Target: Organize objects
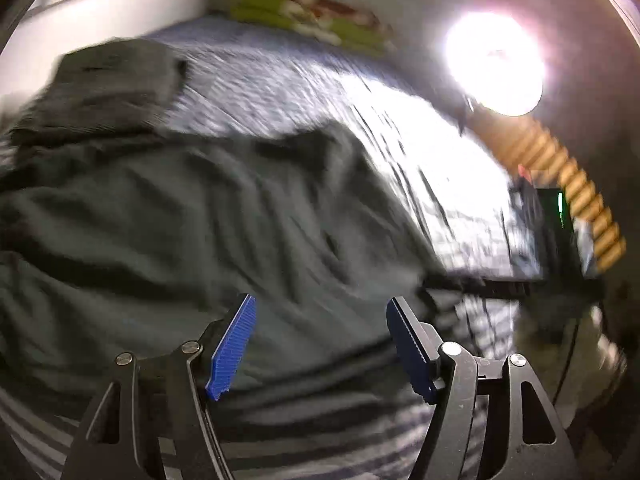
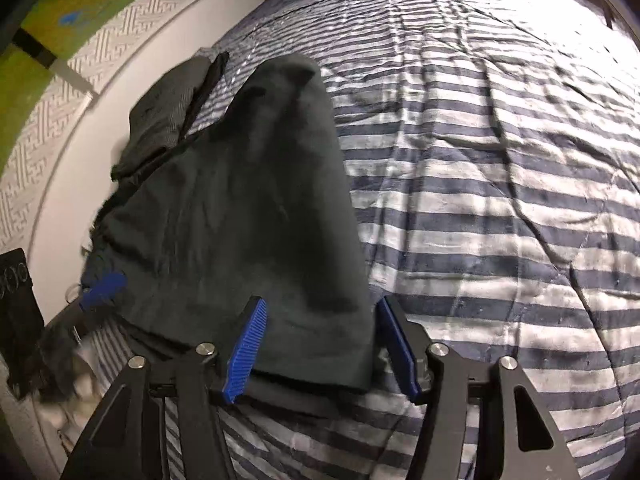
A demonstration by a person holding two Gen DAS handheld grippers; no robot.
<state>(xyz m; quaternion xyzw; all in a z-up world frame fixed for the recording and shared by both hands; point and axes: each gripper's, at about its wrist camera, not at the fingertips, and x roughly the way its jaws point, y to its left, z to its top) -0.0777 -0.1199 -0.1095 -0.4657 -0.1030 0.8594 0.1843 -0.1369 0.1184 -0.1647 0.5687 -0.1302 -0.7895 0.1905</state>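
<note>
Striped bedspread [image 2: 500, 168] covers the bed. Dark garment [image 2: 240, 208] lies spread along its edge beside the white wall; a second dark folded piece [image 2: 164, 120] touches its far end. Right gripper [image 2: 320, 344] spread, straddling the garment's near hem. Left gripper [image 1: 320, 344] spread above the cloth.

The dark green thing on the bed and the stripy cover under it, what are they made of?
The dark green cloth looks like soft, matte woven or knit fabric, perhaps cotton: it creases and drapes limply. The stripy cover looks like thin fabric with a slight sheen, maybe a cotton blend: it wrinkles finely and catches the light. The exact fibre can't be told.
</note>
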